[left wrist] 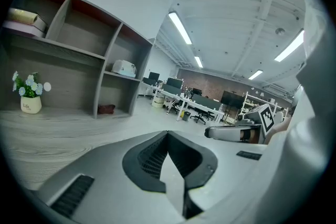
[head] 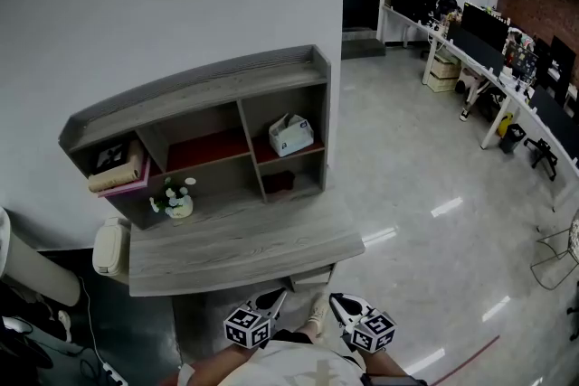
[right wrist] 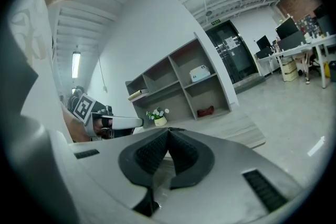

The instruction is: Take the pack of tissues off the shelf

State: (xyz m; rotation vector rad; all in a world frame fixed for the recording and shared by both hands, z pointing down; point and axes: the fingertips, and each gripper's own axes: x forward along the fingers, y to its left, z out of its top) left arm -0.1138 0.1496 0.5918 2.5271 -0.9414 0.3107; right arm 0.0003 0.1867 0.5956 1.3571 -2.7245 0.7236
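The pack of tissues (head: 290,135) is a pale soft packet in the upper right compartment of the grey wooden shelf (head: 204,86). It also shows in the left gripper view, tissue pack (left wrist: 124,67), and in the right gripper view, tissue pack (right wrist: 200,73). Both grippers hang low by the person's body, short of the desk's front edge and far from the shelf. My left gripper (head: 272,298) is shut with nothing in it, jaws meeting at the tip (left wrist: 168,135). My right gripper (head: 341,301) is also shut and empty (right wrist: 168,131).
The shelf stands on a grey desk (head: 244,253) against a white wall. A small flower pot (head: 176,200), stacked books (head: 118,176) and a dark red thing (head: 279,183) sit in other compartments. A white bin (head: 110,249) stands at the desk's left. Office desks with monitors (head: 488,36) line the far right.
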